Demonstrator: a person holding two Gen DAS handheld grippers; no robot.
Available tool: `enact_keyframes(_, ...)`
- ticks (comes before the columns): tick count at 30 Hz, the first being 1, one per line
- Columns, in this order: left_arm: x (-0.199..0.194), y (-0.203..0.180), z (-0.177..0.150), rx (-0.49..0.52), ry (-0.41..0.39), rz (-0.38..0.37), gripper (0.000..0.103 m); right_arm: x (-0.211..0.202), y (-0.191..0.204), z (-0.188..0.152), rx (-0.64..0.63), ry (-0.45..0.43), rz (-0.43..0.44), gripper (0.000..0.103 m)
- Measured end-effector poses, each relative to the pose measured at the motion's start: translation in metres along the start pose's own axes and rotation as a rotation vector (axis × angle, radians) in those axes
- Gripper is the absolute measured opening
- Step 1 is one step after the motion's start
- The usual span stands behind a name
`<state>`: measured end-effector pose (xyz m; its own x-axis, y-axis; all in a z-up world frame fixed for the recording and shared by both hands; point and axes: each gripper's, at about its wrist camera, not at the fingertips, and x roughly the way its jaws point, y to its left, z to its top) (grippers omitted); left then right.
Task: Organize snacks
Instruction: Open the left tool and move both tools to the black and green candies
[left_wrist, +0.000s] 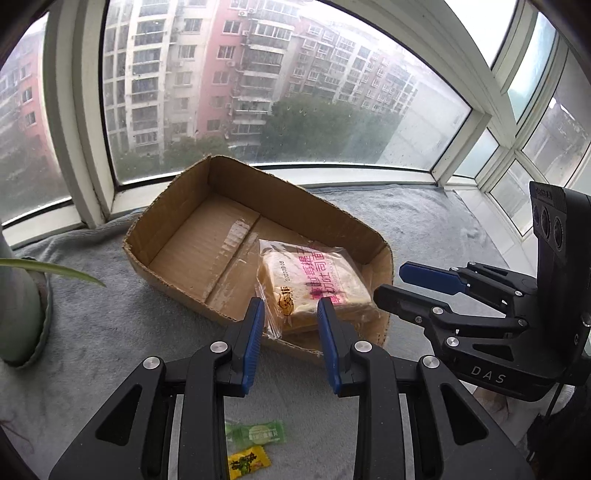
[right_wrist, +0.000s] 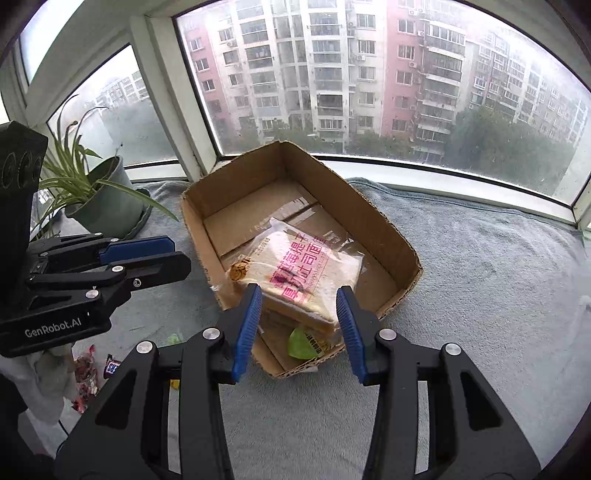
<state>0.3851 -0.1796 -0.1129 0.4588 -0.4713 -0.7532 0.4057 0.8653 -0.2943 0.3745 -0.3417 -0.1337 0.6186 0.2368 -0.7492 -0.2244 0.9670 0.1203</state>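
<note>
The bread pack already lies in the near right corner of the box, on a green packet. Two loose candies, green and yellow, lie on the cloth directly beneath the left gripper, the nearer one. Both it and the right gripper hang spread apart and empty, short of the box
</note>
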Motion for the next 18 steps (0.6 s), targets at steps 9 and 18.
enact_keyframes(9,-0.084,-0.009,-0.035,0.066,-0.061,-0.021,0.028,-0.097,0.046,-0.035,-0.103,-0.046,0.088,0.044)
enact_keyframes(18,-0.158,-0.018,-0.109,0.160,-0.029,-0.045,0.028,-0.153,0.106,-0.109,-0.225,-0.002,0.172,0.044)
